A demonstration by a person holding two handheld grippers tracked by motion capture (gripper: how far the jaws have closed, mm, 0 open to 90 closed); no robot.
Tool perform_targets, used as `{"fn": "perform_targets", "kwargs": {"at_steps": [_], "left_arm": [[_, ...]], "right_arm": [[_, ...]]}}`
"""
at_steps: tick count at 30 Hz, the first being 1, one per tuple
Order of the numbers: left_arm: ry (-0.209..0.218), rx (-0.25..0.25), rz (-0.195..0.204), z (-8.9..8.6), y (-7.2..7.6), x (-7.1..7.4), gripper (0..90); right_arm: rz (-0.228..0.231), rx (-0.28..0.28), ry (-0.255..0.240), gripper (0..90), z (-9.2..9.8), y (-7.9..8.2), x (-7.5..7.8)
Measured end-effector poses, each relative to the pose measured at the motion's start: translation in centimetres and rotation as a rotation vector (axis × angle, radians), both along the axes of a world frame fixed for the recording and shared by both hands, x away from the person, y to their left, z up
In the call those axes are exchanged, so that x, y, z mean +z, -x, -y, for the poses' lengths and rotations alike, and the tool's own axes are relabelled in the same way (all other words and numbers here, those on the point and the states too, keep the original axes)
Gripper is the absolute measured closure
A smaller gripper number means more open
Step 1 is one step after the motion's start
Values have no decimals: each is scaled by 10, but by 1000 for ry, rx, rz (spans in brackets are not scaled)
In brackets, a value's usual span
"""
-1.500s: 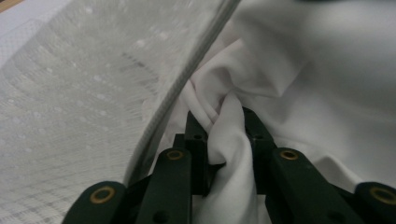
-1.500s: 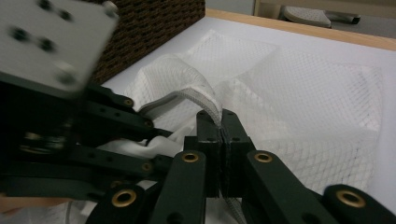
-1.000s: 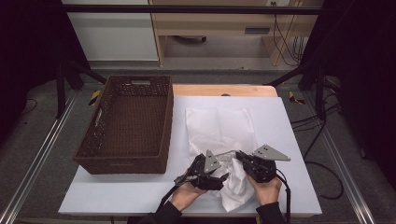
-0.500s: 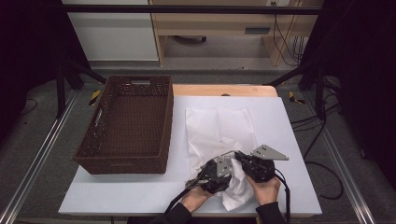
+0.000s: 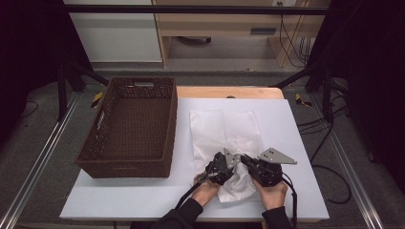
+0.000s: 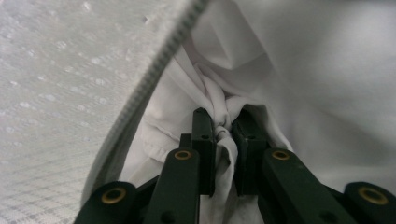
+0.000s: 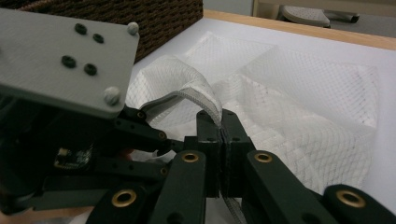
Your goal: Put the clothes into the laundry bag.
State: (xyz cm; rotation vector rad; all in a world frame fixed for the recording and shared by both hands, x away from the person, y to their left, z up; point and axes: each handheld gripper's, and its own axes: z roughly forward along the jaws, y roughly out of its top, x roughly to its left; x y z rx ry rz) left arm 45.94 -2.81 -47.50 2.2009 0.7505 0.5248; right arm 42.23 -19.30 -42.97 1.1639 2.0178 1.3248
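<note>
High view: a white mesh bag (image 5: 224,136) lies on the white desk (image 5: 296,143), just right of an empty brown wicker basket (image 5: 133,126). The bag's far part lies flat; its near end is bunched up between the two hands at the desk's front edge. The left tool (image 5: 223,168) and the right tool (image 5: 254,168) sit close together over that bunched end, each with a grey plate on top, and white cloth (image 5: 234,186) spills out below them towards the person. Black cables trail back along the sleeves.

Left tool view: the jaws have just been closing and now stand narrow, pinching a gathered fold of plain white cloth (image 6: 224,126) between their pads. The cloth wrinkles into the grip and hangs down between the jaws. Above and to the left arches the bag's mesh wall (image 6: 65,84), with its zip edge (image 6: 154,79) running diagonally across; the cloth lies under that edge, inside the bag's opening.

Right tool view: the jaws are pressed together on the zip edge (image 7: 210,105) of the bag, holding it lifted so the rim curls up off the desk. The left tool (image 7: 140,135) is just beside, at the left, its grey plate (image 7: 60,60) tilted towards the camera. Beyond, the rest of the mesh (image 7: 303,93) lies spread on the desk, with the basket (image 7: 159,18) behind.
</note>
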Motion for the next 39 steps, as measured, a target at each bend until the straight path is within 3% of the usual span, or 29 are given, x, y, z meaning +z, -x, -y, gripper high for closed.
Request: {"fn": "perform_targets", "kwargs": {"at_steps": [4, 8, 13, 18, 22, 25, 27, 30, 33, 35, 39], "left_arm": [[6, -23, -11, -4, 7, 5, 618], [-8, -73, 3, -21, 23, 21, 452], [58, -96, 12, -55, 42, 42, 404], [31, -75, -1, -88, 55, 43, 402], [3, -34, -21, -106, 56, 29, 408], [23, -9, -62, -117, 52, 15, 439], [-1, 2, -71, -119, 48, 10, 473], [20, -1, -110, -122, 43, 3, 536], [-4, -9, -112, -121, 44, -3, 582], [12, -21, -119, -122, 43, -3, 613], [11, -45, -130, -121, 46, -3, 764]], "right_arm": [[-5, -2, 2, 886, 0, 0, 0], [-4, -3, 5, 886, 2, 0, 0], [-3, -8, 2, 886, 2, 0, 0], [-2, -7, 7, 886, 3, 1, 1], [-4, -4, 10, 885, 2, 1, 0], [-4, -4, 19, 885, 2, 2, 0], [-6, -3, 17, 886, 2, 1, 0], [-7, -1, 21, 885, 1, 2, 0], [-9, 0, 20, 885, 2, 1, 0], [-8, 3, 21, 885, 1, 1, -1], [-10, 0, 22, 884, 0, 1, -2]]}}
